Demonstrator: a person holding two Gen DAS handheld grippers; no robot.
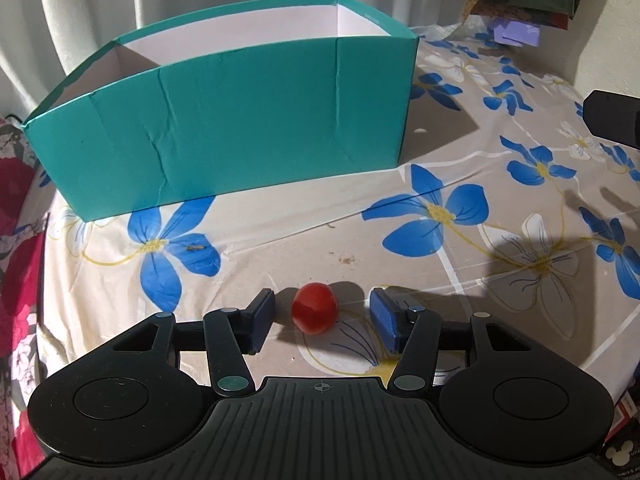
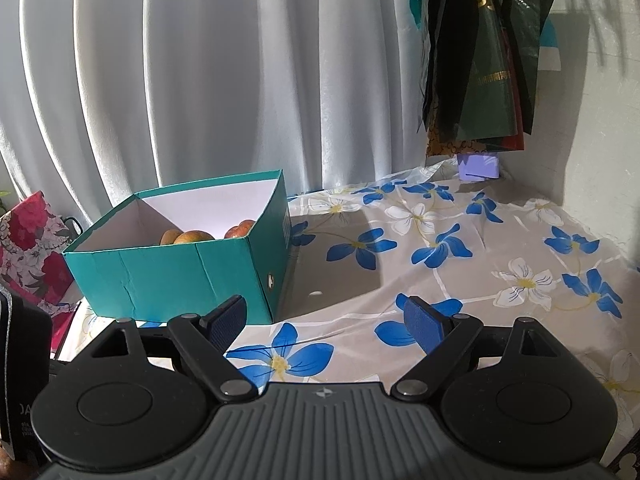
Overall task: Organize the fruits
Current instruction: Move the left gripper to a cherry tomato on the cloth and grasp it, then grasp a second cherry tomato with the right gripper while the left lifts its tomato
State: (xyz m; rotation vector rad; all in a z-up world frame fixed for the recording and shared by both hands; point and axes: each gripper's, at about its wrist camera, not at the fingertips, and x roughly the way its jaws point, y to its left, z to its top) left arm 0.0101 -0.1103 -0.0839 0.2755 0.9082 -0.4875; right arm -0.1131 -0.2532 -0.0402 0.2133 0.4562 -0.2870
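A small red tomato [image 1: 314,308] lies on the flowered tablecloth between the fingers of my left gripper [image 1: 322,312], which is open with a gap on each side of the fruit. Behind it stands a teal box [image 1: 224,128] with a white inside. In the right wrist view the same teal box [image 2: 180,272] holds several orange-red fruits [image 2: 194,237]. My right gripper [image 2: 326,320] is open and empty, above the cloth to the right of the box.
White curtains [image 2: 200,80] hang behind the table. Dark bags [image 2: 480,60] hang at the back right above a small purple box [image 2: 479,166]. A red floral bag [image 2: 28,248] stands left of the table. The right gripper's body [image 1: 614,118] shows at the right edge.
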